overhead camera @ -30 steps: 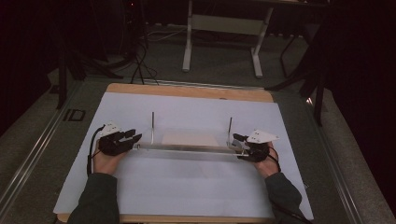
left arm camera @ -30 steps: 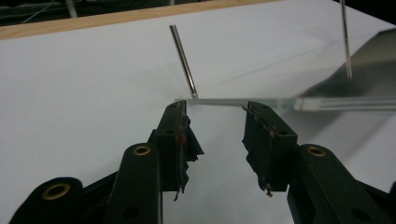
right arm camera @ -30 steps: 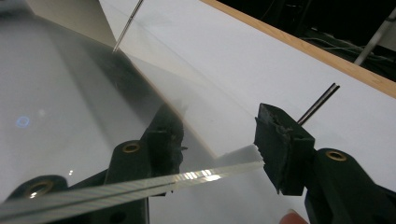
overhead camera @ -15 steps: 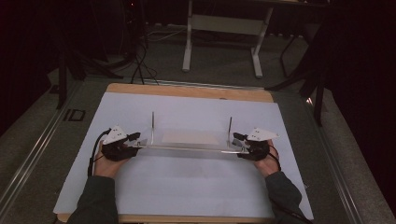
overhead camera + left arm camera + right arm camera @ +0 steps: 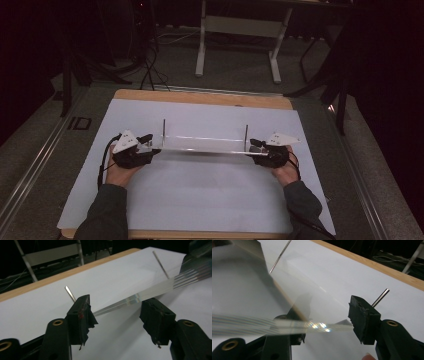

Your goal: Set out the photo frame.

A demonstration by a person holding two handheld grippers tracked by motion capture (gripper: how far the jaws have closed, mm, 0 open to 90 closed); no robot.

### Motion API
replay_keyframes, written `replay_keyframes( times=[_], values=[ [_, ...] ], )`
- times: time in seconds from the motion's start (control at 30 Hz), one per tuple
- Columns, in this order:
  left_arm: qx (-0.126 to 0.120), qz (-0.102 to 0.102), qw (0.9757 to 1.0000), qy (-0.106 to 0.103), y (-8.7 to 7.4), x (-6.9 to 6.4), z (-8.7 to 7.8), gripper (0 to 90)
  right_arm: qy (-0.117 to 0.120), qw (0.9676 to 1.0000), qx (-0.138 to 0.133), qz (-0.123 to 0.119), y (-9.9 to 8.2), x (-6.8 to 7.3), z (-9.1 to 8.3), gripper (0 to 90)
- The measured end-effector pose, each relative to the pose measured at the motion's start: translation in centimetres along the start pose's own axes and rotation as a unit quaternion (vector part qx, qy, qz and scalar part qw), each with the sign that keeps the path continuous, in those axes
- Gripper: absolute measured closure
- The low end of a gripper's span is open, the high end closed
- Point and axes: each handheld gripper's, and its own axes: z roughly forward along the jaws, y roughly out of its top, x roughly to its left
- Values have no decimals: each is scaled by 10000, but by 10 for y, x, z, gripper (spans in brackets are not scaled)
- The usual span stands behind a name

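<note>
On the white-covered wooden tabletop (image 5: 210,200), lying crosswise between the two hands: a long clear acrylic plate (image 5: 205,145), flat and see-through, with two thin upright metal rods (image 5: 164,131) rising near its far edge, one toward each end. Reaching in from the left end, left tongs (image 5: 147,145) with black jaws standing apart (image 5: 117,312), the plate's edge running between them without either pad pressing on it. Coming in from the right end, right tongs (image 5: 256,147), black jaws likewise spread (image 5: 327,322), the plate's glinting edge passing between them; possibly touching the left pad, though the glare is blurring that. Resting behind each gripper, a hand (image 5: 119,172) in a dark sleeve. Beyond the tabletop, standing on grey floor, a white metal frame (image 5: 240,30).
</note>
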Motion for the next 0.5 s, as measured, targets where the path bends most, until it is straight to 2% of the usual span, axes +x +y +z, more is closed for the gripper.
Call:
replay_keyframes(
  times=[0.13, 0.3, 0.5],
  values=[
    [-78, 17, 10000, 0, 5, 2, 8, 474, -5, 9999, -79, 114, 4, -4, 1, 491],
    [-134, -12, 9998, 134, 9, 4, 19, 472, -11, 9996, -175, 219, 7, -9, 3, 492],
    [-86, 26, 9997, 248, 14, 6, 26, 472, -57, 9990, -285, 344, 11, -13, 5, 494]
  ],
)
